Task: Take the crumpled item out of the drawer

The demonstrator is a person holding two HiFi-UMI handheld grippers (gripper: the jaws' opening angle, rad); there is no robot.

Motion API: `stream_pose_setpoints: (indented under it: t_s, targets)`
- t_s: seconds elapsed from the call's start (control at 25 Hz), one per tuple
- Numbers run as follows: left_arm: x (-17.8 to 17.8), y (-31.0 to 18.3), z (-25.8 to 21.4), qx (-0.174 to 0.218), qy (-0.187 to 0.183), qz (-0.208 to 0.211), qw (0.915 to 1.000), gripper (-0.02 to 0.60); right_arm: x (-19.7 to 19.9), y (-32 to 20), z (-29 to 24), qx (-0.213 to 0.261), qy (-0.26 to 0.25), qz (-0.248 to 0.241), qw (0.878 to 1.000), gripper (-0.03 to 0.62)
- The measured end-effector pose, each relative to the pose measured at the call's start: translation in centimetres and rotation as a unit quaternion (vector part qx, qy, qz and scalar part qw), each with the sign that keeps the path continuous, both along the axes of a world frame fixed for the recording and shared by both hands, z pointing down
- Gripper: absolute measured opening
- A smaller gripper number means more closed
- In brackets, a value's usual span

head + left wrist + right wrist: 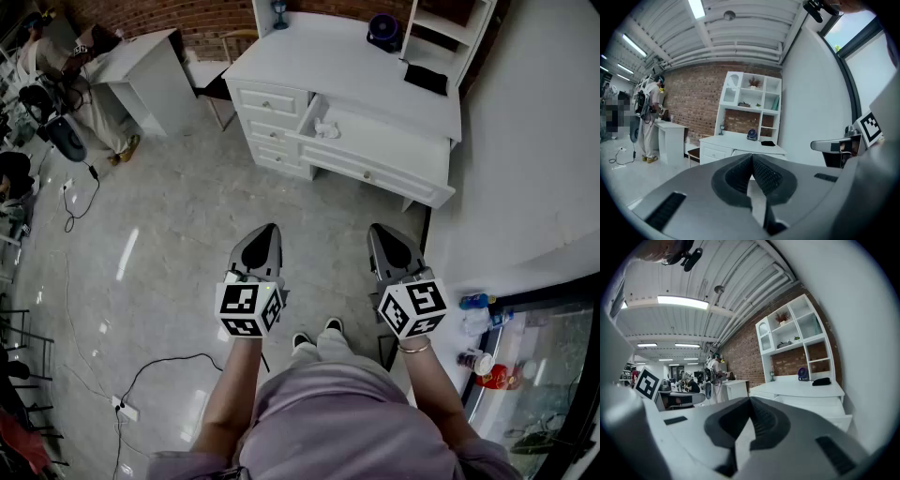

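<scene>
Drawer [375,131]: standing open at the front of the white desk [337,56], and the crumpled item [326,128] lies in its left end, pale on pale, close against the drawer wall.
Left gripper [267,229]: held low, well back from the desk, jaws pressed together on nothing.
Right gripper [380,229]: level with it, just as far from the desk, pads meeting, nothing between them either.
Stage: by my reading the approach hasn't begun; all the floor [187,216] up to the desk is yet to cross.
Risk one: arrive with the jaws together and the tip just prods the item deeper into the drawer, so they need to part before the reach.
Risk two: it looks light and loose, so a pinch on one stray fold could slip as it lifts over the drawer front.
Risk three: it's tucked by the wall, so a jaw may knock wood and nudge the drawer.
</scene>
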State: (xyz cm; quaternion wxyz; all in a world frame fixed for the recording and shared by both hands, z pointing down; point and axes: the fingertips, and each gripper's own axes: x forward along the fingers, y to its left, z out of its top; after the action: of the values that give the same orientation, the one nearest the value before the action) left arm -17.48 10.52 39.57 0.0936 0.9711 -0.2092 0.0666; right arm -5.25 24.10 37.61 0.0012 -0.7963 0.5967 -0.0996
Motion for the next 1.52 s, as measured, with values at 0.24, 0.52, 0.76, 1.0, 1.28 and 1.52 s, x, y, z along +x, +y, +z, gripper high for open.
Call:
stream_pose_setpoints:
  t_s: [0.24,0.52,0.76,1.0,1.28,1.52]
  targets:
    - [1.8,1.4,-0.2,0.006,0.002,-0.007,1.0,0.0,1.5,1.4,0.2,0.007,-0.002,-0.007,1.0,0.002]
    - [2.7,2.0,-0.6,0.022,-0.004,-0.013,0.9997,0.0,2.3,1.0,0.2,0.005,-0.003,-0.032,0.999,0.003]
    - [3.5,1.6,-0.9,0.021,-0.005,-0.015,0.9996,0.0,3.0,0.0,0.0,-0.003,0.003,-0.045,0.999,0.027]
    - [4.2,1.3,-0.4,0.02,-0.012,-0.018,0.9996,0.0,3.7,-0.8,0.7,-0.009,-0.006,-0.063,0.998,0.079]
    - [6.2,-1.4,0.8,0.015,-0.023,-0.02,0.9994,0.0,6.1,-3.2,1.3,-0.006,-0.012,-0.061,0.998,0.115]
    - [9.8,-6.7,1.2,0.016,-0.017,-0.017,0.9996,0.0,10.0,-7.5,1.5,-0.008,0.0,-0.055,0.998,0.124]
